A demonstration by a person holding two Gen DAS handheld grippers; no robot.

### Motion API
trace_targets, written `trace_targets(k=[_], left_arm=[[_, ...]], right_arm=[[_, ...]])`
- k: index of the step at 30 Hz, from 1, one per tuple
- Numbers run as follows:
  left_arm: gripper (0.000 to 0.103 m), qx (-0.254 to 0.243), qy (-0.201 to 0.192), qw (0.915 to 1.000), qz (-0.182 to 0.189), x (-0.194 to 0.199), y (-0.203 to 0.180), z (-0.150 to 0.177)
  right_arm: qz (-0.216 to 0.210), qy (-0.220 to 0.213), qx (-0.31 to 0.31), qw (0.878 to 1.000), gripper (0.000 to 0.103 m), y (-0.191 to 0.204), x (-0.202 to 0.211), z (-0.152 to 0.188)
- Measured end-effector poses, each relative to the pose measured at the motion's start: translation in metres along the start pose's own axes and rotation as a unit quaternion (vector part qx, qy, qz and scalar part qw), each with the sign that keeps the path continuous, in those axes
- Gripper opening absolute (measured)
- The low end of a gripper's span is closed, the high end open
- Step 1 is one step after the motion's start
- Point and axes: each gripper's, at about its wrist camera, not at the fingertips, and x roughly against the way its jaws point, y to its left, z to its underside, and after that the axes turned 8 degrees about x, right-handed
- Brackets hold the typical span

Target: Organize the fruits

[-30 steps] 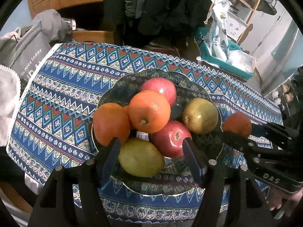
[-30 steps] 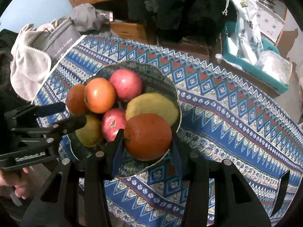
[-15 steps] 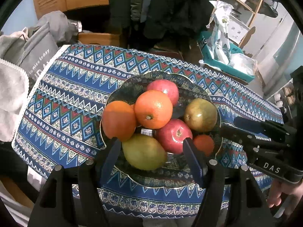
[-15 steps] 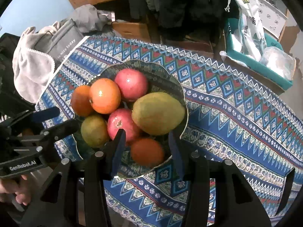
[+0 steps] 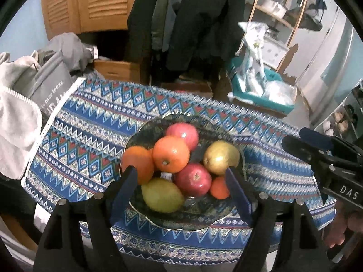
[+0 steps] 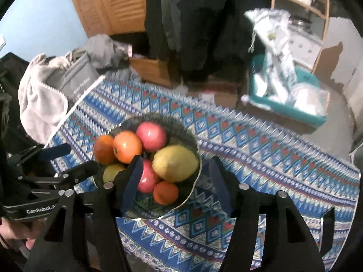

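Patterned blue cloth (image 5: 95,136) covers the table under both my grippers, zigzag bands running across it; my left gripper (image 5: 181,188) hangs low at the near edge with its two dark fingers spread wide and holding nothing, framing the near side of the fruit bowl (image 5: 199,222); my right gripper (image 6: 172,181) hovers on the other side, its fingers likewise parted and empty, the left finger overlapping the bowl's near rim in view, though I cannot tell whether it touches. My right hand (image 5: 338,233) shows at the lower right of the left wrist view, wrapped under the handle marked DAS; my left hand (image 6: 13,238) curls under its own handle at the lower left of the right wrist view.

Nearest in the bowl lies a yellow-green mango (image 5: 162,196); just beside it sits a red apple (image 5: 192,179), and a small orange (image 5: 219,188) rests against that apple near the rim; behind these a larger mango (image 5: 220,157), a big orange (image 5: 171,154) piled on top, another orange (image 5: 137,162) on the left side, and a second red apple (image 5: 182,133) at the back.

Beyond the table edge a grey bag (image 5: 48,90) with a pale towel (image 5: 15,133) sits to the left; a teal bin (image 5: 256,90) of plastic packets stands to the right; dark coats (image 5: 188,20) hang behind, beside louvred wooden doors (image 5: 90,2).
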Motion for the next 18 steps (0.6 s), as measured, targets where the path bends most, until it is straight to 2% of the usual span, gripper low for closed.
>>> trace_targets(k=[5,7,10,12,18], left_arm=[[0.082,0.004,-0.032,0.9995,0.004,0.024,-0.009,-0.010],[0.090,0.000,-0.048,0.9988,0.004,0.034,-0.013,-0.012],[0.090,-0.013,-0.077,0.9969,0.001,0.052,-0.022,-0.015],[0.091,-0.023,-0.093,0.9954,0.000,0.063,-0.029,-0.018],[0.101,-0.036,-0.130,0.9908,-0.001,0.088,-0.043,-0.022]], right_arm=[[0.023,-0.026,-0.003,0.999,0.066,-0.005,0.023,-0.007],[0.028,-0.034,-0.004,0.999,0.069,-0.006,0.031,-0.007],[0.054,-0.046,-0.004,0.997,0.077,-0.007,0.043,-0.009],[0.063,-0.056,-0.003,0.996,0.077,-0.008,0.053,-0.010],[0.089,-0.086,-0.010,0.992,0.083,-0.015,0.081,-0.012]])
